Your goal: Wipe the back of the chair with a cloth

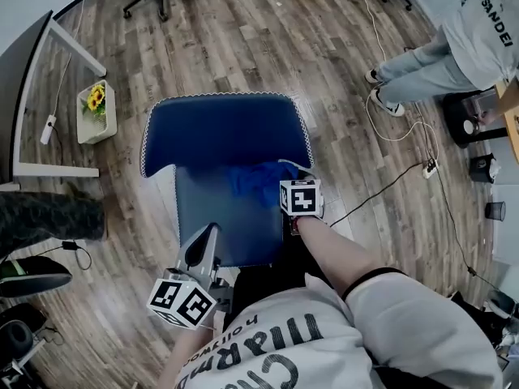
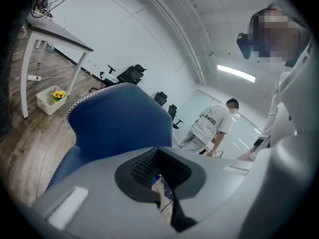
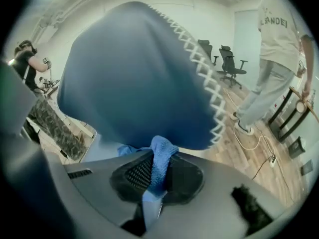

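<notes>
The right gripper [image 3: 154, 176] is clamped on 1 blue cloth [image 3: 162, 151], which lies against the lower edge of the blue chair [image 1: 227, 128] back. The left gripper [image 2: 159, 176] hangs near the seat's front edge, jaws together and empty.

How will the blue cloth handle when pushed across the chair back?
Probably floppy: the cloth bunches and folds where the right gripper pinches it. Likely light, with a textured weave that should grip rather than slide. It may crumple when pushed; dragging seems safer.
</notes>
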Available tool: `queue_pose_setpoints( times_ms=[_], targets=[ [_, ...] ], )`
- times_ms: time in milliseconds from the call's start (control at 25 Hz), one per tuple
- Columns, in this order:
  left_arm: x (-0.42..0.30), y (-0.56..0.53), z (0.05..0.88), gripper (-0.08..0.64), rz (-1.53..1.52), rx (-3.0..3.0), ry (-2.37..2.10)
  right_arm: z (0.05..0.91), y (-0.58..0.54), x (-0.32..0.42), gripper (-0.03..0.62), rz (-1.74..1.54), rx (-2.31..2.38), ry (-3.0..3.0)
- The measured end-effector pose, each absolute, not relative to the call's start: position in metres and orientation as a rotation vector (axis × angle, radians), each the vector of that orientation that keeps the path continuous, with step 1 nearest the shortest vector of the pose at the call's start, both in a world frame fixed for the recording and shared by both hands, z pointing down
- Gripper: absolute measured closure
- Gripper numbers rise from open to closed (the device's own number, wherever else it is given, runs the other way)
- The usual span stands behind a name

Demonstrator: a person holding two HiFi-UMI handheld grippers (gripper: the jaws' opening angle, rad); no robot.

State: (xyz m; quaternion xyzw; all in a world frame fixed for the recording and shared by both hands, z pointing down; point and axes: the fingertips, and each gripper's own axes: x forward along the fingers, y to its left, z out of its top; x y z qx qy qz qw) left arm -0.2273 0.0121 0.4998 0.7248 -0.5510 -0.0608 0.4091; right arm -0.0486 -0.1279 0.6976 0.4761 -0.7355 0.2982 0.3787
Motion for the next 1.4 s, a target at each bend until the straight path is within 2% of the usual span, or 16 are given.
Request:
queue_pose_setpoints(
  times_ms=[160,560,800,1080,1400],
  targets=[
    [-0.246,0.032,0.512,0.552,-0.205,1.735,-1.468,0.706,-0.122,-0.095,0.560,0.699,1.059,-1.932],
    [-0.294,0.077,0.560,0.552,-0.428,1.328,-1.723,0.734,-0.102,-0.282,0.561,0.502,0.512,-2.064],
    [-0.304,0.101,0.591,0.552,-0.542,1.136,-1.814,0.725,-0.076,-0.379,0.561,0.234,0.187,-2.199],
    [-0.316,0.093,0.611,0.552,-0.629,1.057,-1.854,0.748,-0.077,-0.387,0.560,0.354,0.243,-2.169],
    [-0.313,0.074,0.615,0.552,-0.511,1.150,-1.768,0.755,-0.116,-0.321,0.560,0.488,0.475,-2.166]
  ],
)
